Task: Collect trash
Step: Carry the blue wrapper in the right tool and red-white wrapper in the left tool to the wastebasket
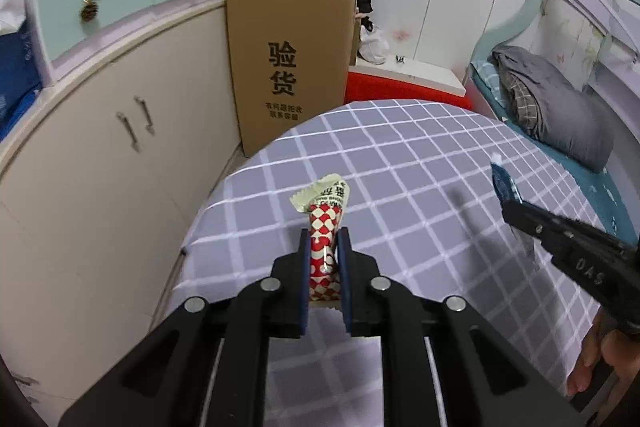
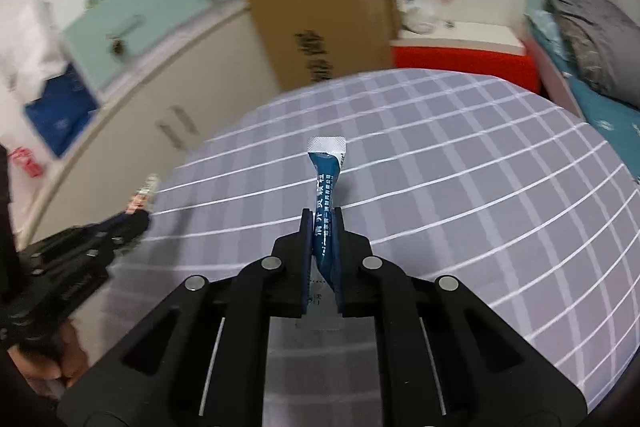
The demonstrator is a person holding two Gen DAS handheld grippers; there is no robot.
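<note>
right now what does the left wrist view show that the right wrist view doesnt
Only the left wrist view shows the left claw shut on the red-and-white checked wrapper, seen sharply.

Only the right wrist view shows the right claw shut on the blue sachet up close, plus a blue bag.

Both show the grid-patterned tablecloth, cardboard box and bed.

We see even, soft indoor light with no glare. In the left wrist view the picture is sharp, and a faint shadow lies on the checked cloth [image 1: 400, 163]. In the right wrist view, motion blur smears the cardboard box [image 2: 320, 27] and the cabinet [image 2: 132, 99], worst toward the left. Both views bow strongly at the edges, with dark corners.
</note>
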